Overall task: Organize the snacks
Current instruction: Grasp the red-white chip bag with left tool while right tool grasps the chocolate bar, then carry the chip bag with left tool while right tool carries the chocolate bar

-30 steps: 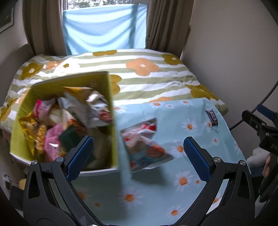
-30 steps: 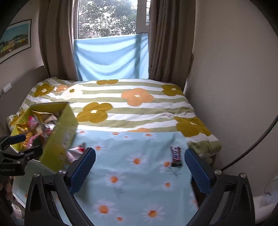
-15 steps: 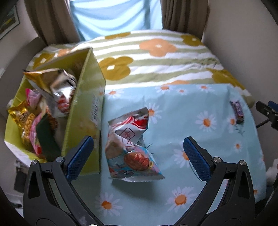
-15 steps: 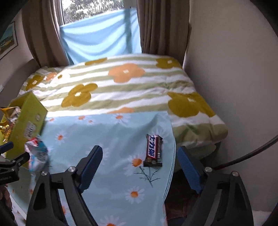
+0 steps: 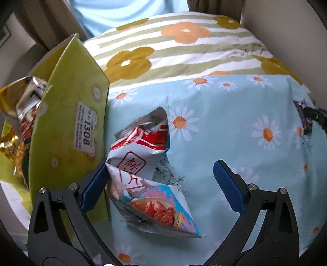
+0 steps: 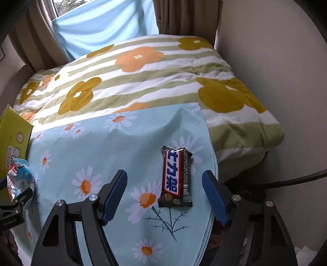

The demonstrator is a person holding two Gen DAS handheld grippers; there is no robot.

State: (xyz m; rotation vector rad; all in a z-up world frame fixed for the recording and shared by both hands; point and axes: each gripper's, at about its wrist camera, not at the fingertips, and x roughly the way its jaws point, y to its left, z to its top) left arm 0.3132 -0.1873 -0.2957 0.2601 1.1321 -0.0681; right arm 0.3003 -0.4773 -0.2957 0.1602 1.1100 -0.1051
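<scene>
My left gripper (image 5: pixel 161 184) is spread wide and holding nothing, its left pad nearly against the crumpled shrimp-chip bag (image 5: pixel 149 184) that lies between the fingers, right beside the green box (image 5: pixel 69 131). That box is already stuffed with foil packets (image 5: pixel 22 106), so I judge I'm on the pick-up step: two loose snacks left to collect.

Over on the right, my right gripper (image 6: pixel 165 196) is just as wide open and empty, and the chocolate bar (image 6: pixel 175 178) sits flat on the daisy cloth (image 6: pixel 92 147) between its fingers, far from the box, near the cloth's right edge.

Next, as I read it, both grippers need to come lower and close: the right across the bar's narrow width, the left on a firm fold of the bag, because that slack film could slip. Then both go over to the box.

Beyond the box and the cloth, the striped flower quilt (image 6: pixel 143 81) covers the bed up to the curtains (image 6: pixel 184 16).
</scene>
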